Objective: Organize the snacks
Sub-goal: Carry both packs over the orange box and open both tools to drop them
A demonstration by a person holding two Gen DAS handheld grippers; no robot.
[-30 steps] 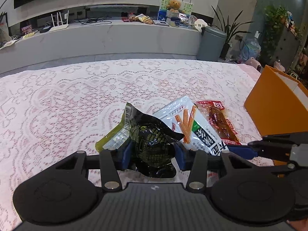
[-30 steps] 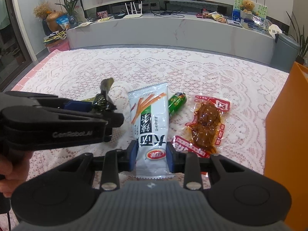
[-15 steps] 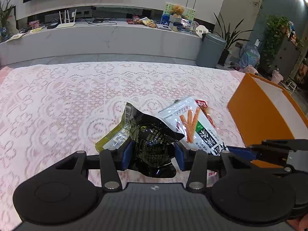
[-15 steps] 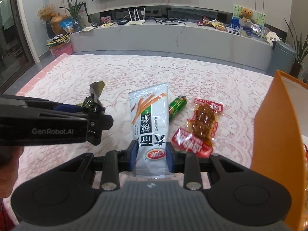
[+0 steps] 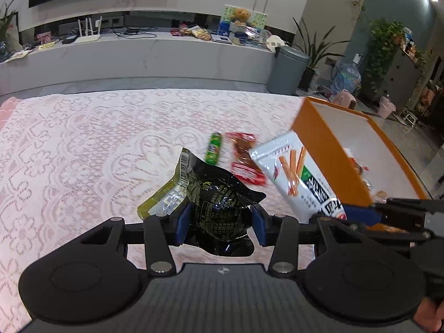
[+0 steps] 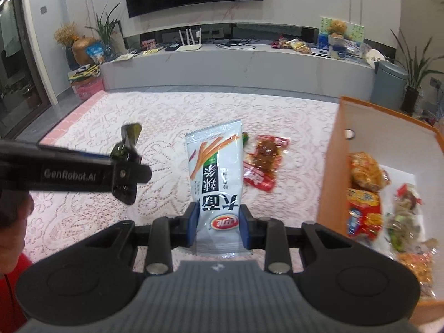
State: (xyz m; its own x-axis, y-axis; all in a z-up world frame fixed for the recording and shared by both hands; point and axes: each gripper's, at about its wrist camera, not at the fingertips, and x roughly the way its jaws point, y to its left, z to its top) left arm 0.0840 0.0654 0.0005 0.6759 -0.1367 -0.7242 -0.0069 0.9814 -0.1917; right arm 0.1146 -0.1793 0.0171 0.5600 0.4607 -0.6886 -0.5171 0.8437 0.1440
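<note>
Fingers pinch white packet beside orange box wall.

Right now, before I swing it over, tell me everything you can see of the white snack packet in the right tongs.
The white snack packet is a glossy, flat plastic pouch printed with orange sticks, a green band, black Chinese characters and a red oval logo. The right tongs pinch its lower end between blue pads; it stands upright, lifted clear of the lace tablecloth, left of the orange box. Its seams look sealed.
</note>
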